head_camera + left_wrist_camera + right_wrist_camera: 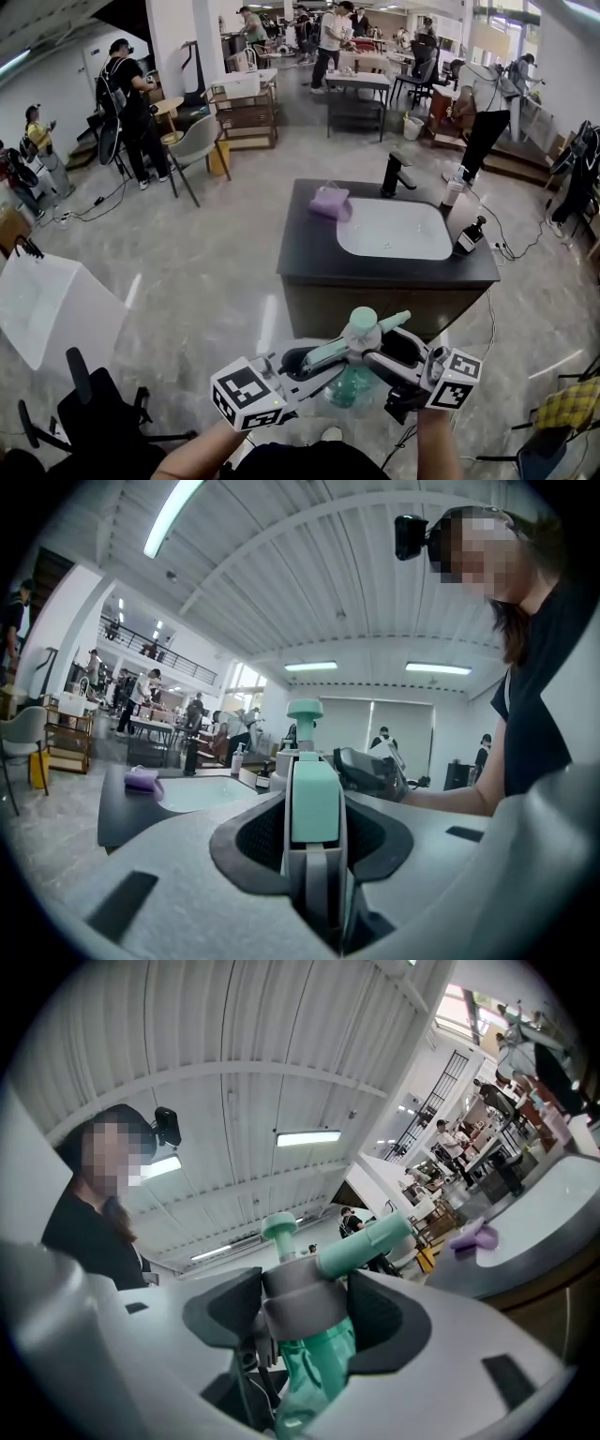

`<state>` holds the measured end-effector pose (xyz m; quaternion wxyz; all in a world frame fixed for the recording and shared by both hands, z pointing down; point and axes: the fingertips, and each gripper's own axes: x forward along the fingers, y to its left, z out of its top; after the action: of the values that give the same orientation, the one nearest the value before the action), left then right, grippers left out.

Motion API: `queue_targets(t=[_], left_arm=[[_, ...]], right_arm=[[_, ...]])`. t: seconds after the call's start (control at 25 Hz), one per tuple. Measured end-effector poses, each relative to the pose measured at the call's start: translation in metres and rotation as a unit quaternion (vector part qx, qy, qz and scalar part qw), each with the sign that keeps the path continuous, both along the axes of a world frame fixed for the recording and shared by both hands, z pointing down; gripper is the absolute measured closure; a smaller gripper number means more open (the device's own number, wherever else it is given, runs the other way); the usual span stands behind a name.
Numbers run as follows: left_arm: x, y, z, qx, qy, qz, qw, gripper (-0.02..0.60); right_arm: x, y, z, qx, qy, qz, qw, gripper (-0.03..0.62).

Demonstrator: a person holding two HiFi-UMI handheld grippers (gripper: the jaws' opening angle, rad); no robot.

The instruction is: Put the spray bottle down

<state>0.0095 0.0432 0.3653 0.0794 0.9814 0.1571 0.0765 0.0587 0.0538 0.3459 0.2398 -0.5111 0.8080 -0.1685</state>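
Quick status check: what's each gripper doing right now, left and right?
Left gripper: fingers closed on the teal head of the spray bottle.
Right gripper: fingers closed around the spray bottle's neck.

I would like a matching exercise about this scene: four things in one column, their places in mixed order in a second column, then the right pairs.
Things:
1 spray bottle
2 purple cloth
3 faucet
4 dark bottle

Places, as the head view shows them:
A behind the basin
B on the counter, right of the basin
C between the left gripper and the right gripper
D on the counter, left of the basin

Pairs: 1-C, 2-D, 3-A, 4-B
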Motion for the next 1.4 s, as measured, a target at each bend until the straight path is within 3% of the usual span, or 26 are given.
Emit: queue_targets(t=[0.56,1.4], left_arm=[[0.063,0.008,0.004,0.01,-0.007,-0.013,0.9998,0.476],[0.101,-0.022,-0.01,0.034,-0.002,-0.005,0.9994,0.476]], right_arm=[[0.064,0.006,0.003,-0.001,0.005,-0.021,1.0,0.326],[0.101,-0.023,-0.009,0.011,0.006,-0.021,1.0,0.327]])
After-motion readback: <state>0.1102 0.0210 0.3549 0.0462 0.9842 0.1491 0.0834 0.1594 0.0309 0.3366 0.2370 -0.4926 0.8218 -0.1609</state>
